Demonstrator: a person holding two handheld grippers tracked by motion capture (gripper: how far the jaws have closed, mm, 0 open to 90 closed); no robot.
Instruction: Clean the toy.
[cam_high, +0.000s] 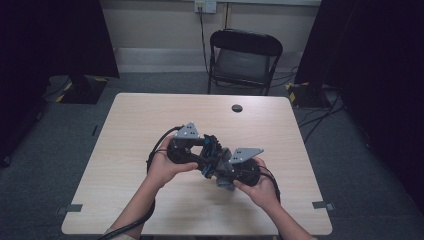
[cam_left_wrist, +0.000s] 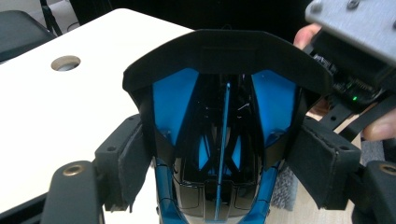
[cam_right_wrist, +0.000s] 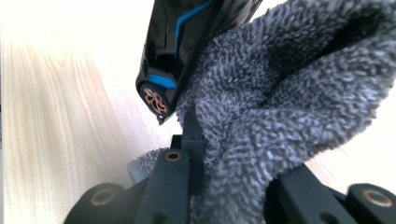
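A glossy black-and-blue plastic object (cam_high: 212, 149) is held above the middle of the table. My left gripper (cam_high: 204, 150) is shut on it. In the left gripper view the padded jaws press both sides of the object (cam_left_wrist: 224, 116), with my left gripper (cam_left_wrist: 224, 165) around its lower part. My right gripper (cam_high: 226, 172) is shut on a grey fluffy cloth (cam_high: 225, 182). In the right gripper view the cloth (cam_right_wrist: 289, 107) bunches over my right gripper (cam_right_wrist: 233, 158) and touches the object (cam_right_wrist: 182, 51), whose end shows a copper-coloured part. The cloth hides the right jaw.
The light wooden table (cam_high: 150, 120) has a round cable hole (cam_high: 237, 108) near its far edge, also seen as the hole (cam_left_wrist: 65, 62). A black folding chair (cam_high: 245, 55) stands behind the table. Dark curtains hang at both sides.
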